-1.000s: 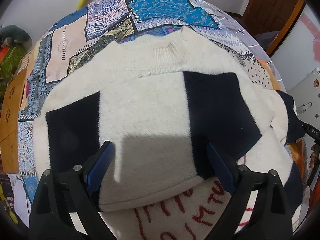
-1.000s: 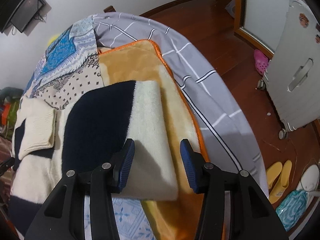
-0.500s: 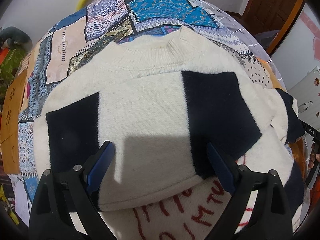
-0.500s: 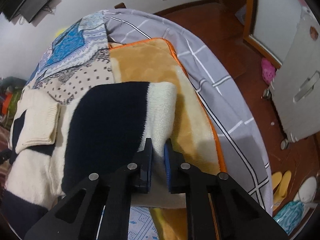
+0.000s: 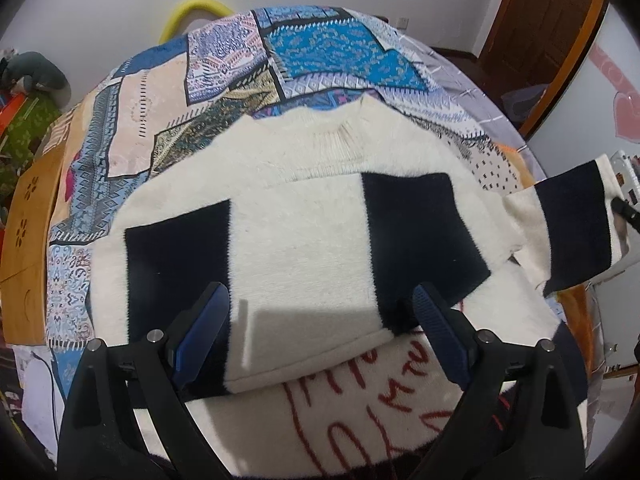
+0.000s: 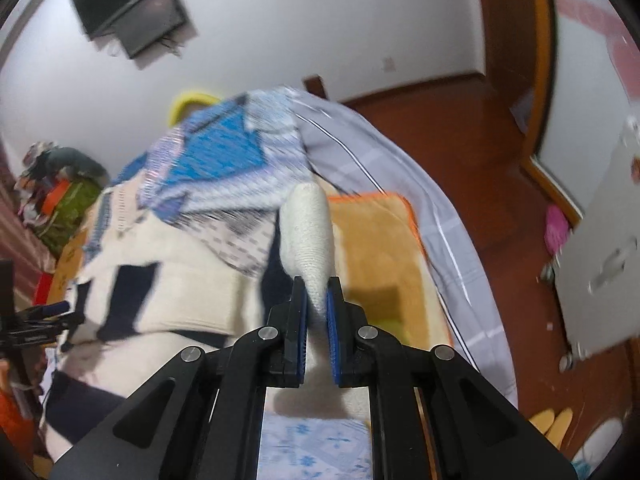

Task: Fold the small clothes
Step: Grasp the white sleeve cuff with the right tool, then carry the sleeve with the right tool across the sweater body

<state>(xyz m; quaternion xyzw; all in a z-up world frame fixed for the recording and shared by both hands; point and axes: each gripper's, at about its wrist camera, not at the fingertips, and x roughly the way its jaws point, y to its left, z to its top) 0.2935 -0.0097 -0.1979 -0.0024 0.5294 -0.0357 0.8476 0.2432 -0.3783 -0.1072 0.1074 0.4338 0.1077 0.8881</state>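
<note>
A cream sweater with navy blocks lies flat on the patchwork bedspread, its left sleeve folded across the body. My left gripper hovers open just above the folded sleeve, touching nothing. The right sleeve is lifted off the bed at the right edge of the left wrist view. My right gripper is shut on that sleeve's cream cuff, which stands up between the blue pads. The sweater body shows blurred at the left of the right wrist view.
An orange plush blanket and a grey checked sheet lie under the raised sleeve. A white cabinet stands on the wooden floor to the right. A wooden board borders the bed's left side.
My right gripper closed on the sleeve cuff and lifted it off the orange blanket. The left gripper rose slightly and stayed open.
</note>
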